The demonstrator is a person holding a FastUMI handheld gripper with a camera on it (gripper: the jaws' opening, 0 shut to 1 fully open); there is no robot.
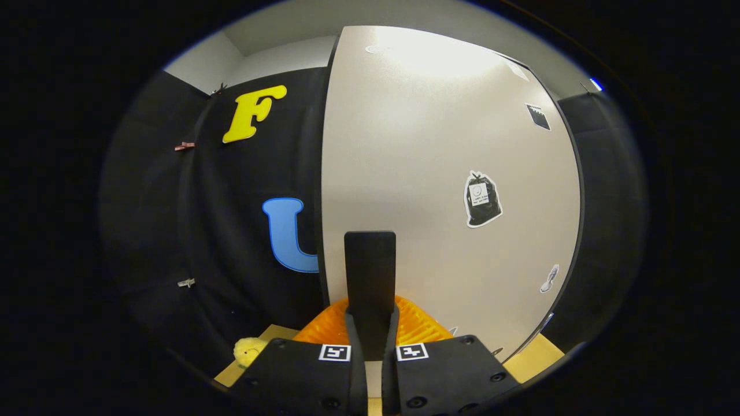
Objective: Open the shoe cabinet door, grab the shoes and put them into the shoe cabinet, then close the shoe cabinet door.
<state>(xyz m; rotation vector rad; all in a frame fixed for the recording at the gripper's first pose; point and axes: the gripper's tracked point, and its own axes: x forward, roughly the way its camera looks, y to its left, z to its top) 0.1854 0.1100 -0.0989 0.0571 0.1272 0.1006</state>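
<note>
Filling the centre of the frame, the pale beige flat-fronted shoe cabinet door point(439, 173) stands closed. The black two-finger gripper point(370, 254) has its fingers pressed together, over a ribbed orange plastic shoe point(416, 326) at lower centre.

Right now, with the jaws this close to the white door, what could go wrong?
1. The gripper has its jaws closed together right in front of the white door. No handle shows on that face, so a push may slip or scrape.
2. The orange ribbed thing lies just beyond the jaws, before the door, and moving forward may knock it.
3. The yellow soft toy on the wooden surface could be swept aside.
</note>
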